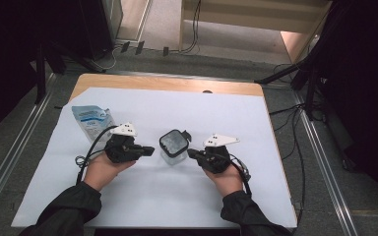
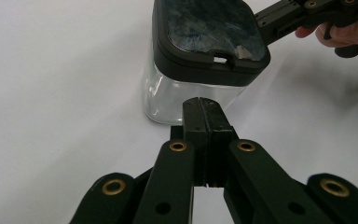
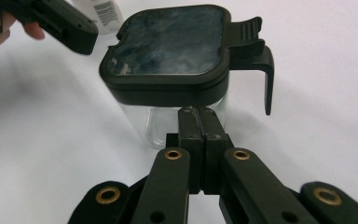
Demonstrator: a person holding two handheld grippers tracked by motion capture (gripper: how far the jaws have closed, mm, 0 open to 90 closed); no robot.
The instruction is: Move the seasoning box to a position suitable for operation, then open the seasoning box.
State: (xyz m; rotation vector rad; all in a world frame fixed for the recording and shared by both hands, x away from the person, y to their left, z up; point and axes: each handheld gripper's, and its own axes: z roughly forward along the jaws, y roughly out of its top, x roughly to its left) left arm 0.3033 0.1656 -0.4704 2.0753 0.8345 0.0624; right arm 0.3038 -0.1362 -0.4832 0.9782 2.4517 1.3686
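High view: left tool (image 1: 150, 150) and right tool (image 1: 191, 153), jaws closed and empty, flank the lidded glass jar (image 1: 173, 147), poised to steady it

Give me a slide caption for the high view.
Two shut grippers, left and right, flank a lidded glass jar on white paper.

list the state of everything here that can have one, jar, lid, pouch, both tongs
glass jar: upright on the white sheet, looks empty, held by neither tongs
black lid: on the jar, closed flat
lid handle: sticking out at one side, hooking downward
blue pouch: lying on the sheet, untouched
left tongs: jaws shut, empty, beside the jar
right tongs: jaws shut, empty, beside the jar
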